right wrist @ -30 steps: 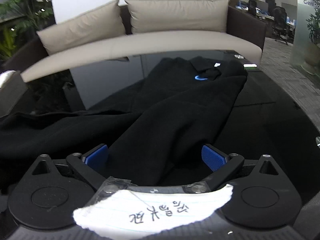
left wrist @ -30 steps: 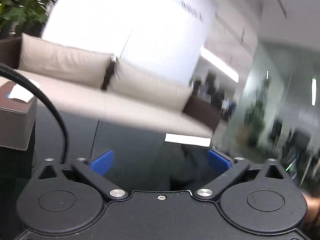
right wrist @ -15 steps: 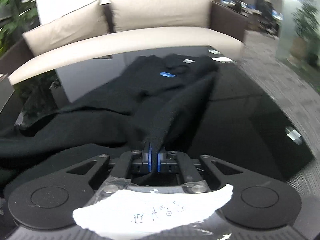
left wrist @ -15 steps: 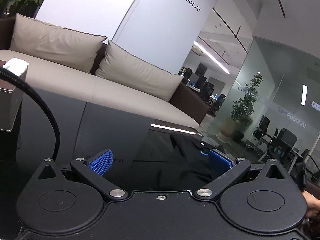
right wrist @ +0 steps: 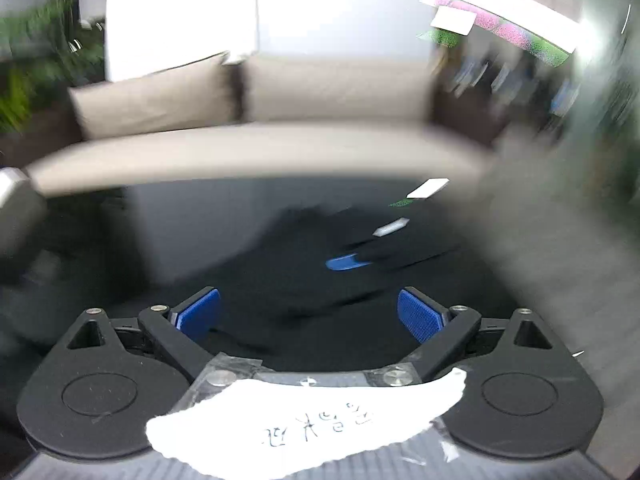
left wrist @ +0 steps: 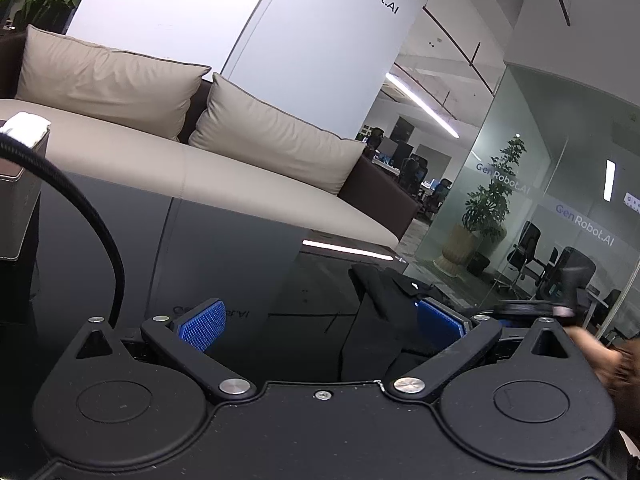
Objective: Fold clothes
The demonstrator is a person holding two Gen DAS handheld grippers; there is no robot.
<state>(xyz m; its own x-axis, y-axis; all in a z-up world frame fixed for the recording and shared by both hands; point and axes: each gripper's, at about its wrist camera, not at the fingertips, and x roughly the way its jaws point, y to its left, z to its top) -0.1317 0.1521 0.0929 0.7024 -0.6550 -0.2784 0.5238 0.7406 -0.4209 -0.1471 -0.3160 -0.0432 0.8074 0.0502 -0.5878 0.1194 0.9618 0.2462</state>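
Observation:
A black garment (right wrist: 304,280) with a blue logo (right wrist: 342,262) lies on the glossy black table (right wrist: 188,216). The right wrist view is blurred by motion. My right gripper (right wrist: 308,316) is open, with the cloth lying below and between its blue pads, not pinched. In the left wrist view my left gripper (left wrist: 320,322) is open and empty above the table (left wrist: 224,264). The garment's collar end (left wrist: 380,304) lies by its right pad (left wrist: 440,322). The other gripper and a hand (left wrist: 608,356) show blurred at the right edge.
A beige sofa (left wrist: 224,184) with cushions runs behind the table. A brown tissue box (left wrist: 18,196) stands at the table's left. A black cable (left wrist: 80,208) curves over the left side. A potted plant (left wrist: 484,208) and glass office walls lie to the right.
My right gripper, shut on a fold of the garment half a second ago, has let go and opened, and it is moving fast. The left gripper stays open and has tilted slightly.

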